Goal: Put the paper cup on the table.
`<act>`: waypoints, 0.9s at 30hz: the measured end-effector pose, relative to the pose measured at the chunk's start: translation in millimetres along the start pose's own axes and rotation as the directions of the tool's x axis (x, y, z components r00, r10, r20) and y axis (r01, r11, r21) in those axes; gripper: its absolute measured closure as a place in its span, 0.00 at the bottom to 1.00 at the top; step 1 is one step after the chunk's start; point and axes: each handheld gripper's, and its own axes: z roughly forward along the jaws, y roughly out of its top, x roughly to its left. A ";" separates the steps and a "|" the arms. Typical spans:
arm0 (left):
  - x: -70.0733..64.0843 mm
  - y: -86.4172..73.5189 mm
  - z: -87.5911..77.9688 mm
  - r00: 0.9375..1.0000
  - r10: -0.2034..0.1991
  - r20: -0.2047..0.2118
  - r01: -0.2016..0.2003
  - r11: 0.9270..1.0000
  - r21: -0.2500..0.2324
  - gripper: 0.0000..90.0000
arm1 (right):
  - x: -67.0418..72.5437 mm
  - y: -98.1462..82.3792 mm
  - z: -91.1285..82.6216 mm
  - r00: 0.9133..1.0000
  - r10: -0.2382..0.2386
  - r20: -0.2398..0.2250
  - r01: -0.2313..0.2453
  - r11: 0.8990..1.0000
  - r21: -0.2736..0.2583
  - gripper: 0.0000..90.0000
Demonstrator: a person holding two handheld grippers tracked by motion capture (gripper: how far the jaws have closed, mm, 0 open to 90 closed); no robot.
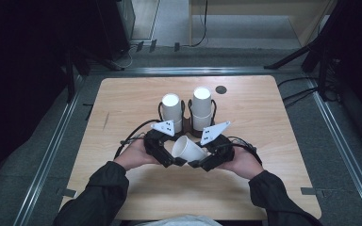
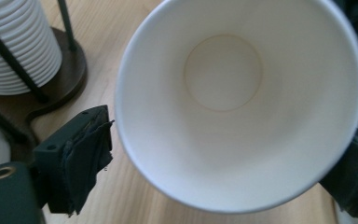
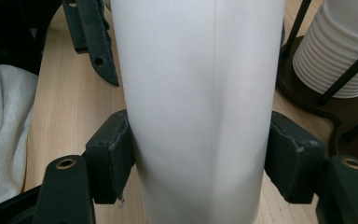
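A white paper cup (image 1: 188, 149) lies on its side above the wooden table (image 1: 273, 141), between my two grippers. My right gripper (image 1: 199, 162) is shut on it: in the right gripper view both pads (image 3: 109, 158) press on the cup's wall (image 3: 200, 93). The cup's open mouth (image 2: 223, 93) faces my left gripper (image 2: 221, 170). That gripper's jaws stand wide on either side of the rim, with a thin gap showing at the left pad (image 2: 86, 158). In the high view my left gripper (image 1: 174, 161) sits at the cup's mouth end.
Just behind the grippers, two stacks of white cups (image 1: 171, 110) (image 1: 201, 106) stand in a dark wire holder. A small black disc (image 1: 221, 89) lies near the table's far edge. Grey cloth (image 3: 4, 130) lies at the table's near edge.
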 end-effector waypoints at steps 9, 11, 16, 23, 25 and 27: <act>1.9 -0.4 -0.6 0.999 -0.012 0.049 0.014 0.998 -0.057 0.16 | -1.2 0.9 0.2 1.000 0.014 -0.024 -0.015 1.000 -0.021 0.35; 1.6 0.0 -1.1 0.998 -0.006 0.055 0.009 0.998 -0.063 0.19 | -0.9 1.1 1.1 0.999 0.021 -0.027 -0.021 1.000 -0.022 0.35; 3.4 -0.3 -0.2 0.998 -0.012 0.060 0.014 0.999 -0.045 0.22 | -1.5 0.4 1.6 0.999 0.028 -0.025 -0.028 1.000 -0.014 0.35; 2.0 2.4 0.9 0.999 -0.008 0.053 0.009 1.000 -0.025 0.24 | -2.4 -0.5 2.2 0.999 0.037 -0.028 -0.037 0.999 -0.009 0.35; 1.4 2.9 0.7 0.999 -0.007 0.052 0.008 1.000 -0.021 0.24 | -1.5 -0.4 2.4 0.999 0.043 -0.029 -0.043 0.999 -0.003 0.35; 0.2 4.3 -1.3 0.999 -0.009 0.050 0.010 1.000 -0.016 0.24 | -0.5 -0.2 2.4 0.999 0.043 -0.032 -0.043 0.999 -0.007 0.33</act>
